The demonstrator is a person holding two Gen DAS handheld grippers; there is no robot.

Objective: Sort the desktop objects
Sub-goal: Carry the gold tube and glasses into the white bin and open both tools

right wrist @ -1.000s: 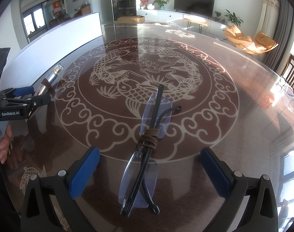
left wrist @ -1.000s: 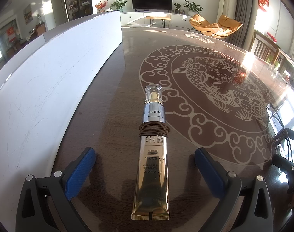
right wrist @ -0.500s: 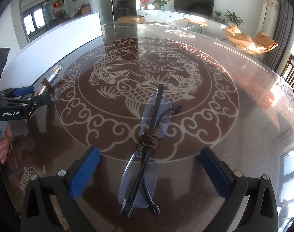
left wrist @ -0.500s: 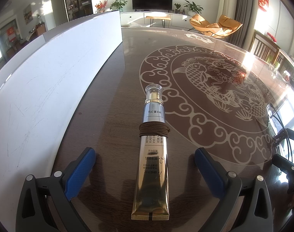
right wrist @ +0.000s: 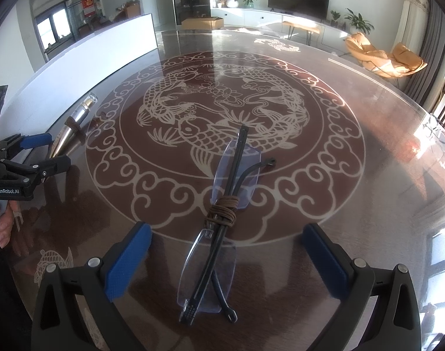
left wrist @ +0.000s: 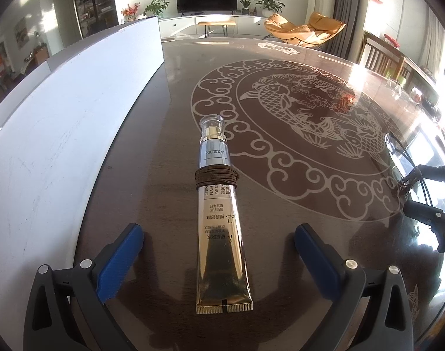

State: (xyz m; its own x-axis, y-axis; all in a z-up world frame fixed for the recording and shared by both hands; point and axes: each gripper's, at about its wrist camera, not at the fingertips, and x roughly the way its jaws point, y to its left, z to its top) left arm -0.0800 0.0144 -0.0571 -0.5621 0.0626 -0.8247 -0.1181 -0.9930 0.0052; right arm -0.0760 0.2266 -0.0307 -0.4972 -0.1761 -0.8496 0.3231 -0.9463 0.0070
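A glossy dark round table (right wrist: 354, 193) with a pale carp medallion carries a cord-wrapped gold tube (left wrist: 219, 231) toward nine o'clock beside a white board (left wrist: 61, 134), and cord-bound folded glasses (right wrist: 222, 219) near six o'clock of the medallion.

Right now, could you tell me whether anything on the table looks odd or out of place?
Yes: brown cord is wound around the gold tube and around the folded glasses, binding their temples. Nothing looks spilled or broken.
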